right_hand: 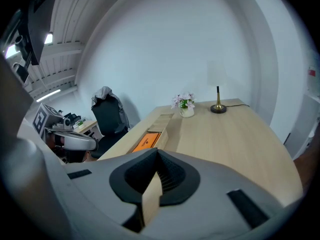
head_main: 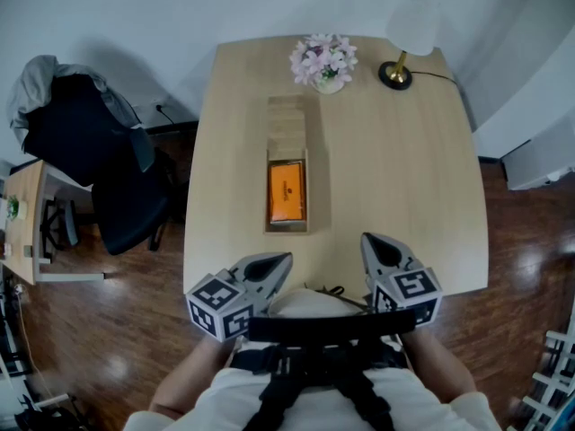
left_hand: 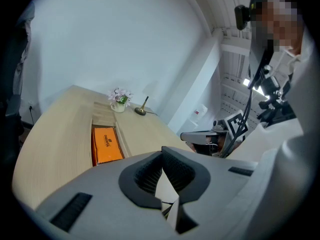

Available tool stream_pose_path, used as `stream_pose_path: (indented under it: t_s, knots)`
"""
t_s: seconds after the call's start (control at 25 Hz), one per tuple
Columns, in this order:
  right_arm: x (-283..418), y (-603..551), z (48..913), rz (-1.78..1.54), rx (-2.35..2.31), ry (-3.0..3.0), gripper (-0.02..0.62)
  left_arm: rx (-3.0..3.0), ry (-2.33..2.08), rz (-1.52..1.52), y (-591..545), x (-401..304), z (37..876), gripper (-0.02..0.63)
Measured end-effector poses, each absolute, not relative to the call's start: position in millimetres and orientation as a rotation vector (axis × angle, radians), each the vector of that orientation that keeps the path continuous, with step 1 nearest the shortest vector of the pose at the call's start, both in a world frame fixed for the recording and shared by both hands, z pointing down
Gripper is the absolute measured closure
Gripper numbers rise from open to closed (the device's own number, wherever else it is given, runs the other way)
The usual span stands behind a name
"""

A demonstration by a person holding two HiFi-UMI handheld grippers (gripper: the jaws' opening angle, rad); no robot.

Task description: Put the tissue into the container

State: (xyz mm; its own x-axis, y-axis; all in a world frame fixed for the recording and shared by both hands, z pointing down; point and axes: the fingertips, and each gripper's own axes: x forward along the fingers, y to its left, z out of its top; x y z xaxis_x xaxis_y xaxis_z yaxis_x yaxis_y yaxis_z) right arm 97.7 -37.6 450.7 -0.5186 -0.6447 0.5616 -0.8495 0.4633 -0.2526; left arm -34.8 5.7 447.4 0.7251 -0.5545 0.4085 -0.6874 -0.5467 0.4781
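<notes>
A long wooden container lies lengthwise on the middle of the pale table. An orange tissue pack lies in its near half, and it also shows in the left gripper view and the right gripper view. My left gripper hovers at the table's near edge, left of centre, shut and empty. Its pads meet in its own view. My right gripper hangs beside it on the right, also shut with nothing held. Both are well short of the container.
A vase of pink flowers and a small brass lamp stand at the table's far end. A black chair with a jacket and a small side table are to the left. The floor is dark wood.
</notes>
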Motion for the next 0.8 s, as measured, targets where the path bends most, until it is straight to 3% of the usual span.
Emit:
stream_pose_path:
  t_s: [0.8]
  knots:
    - [87, -39, 451, 0.678, 1.202, -2.329, 0.594, 2.296, -0.933, 0.289, 1, -37, 446, 0.603]
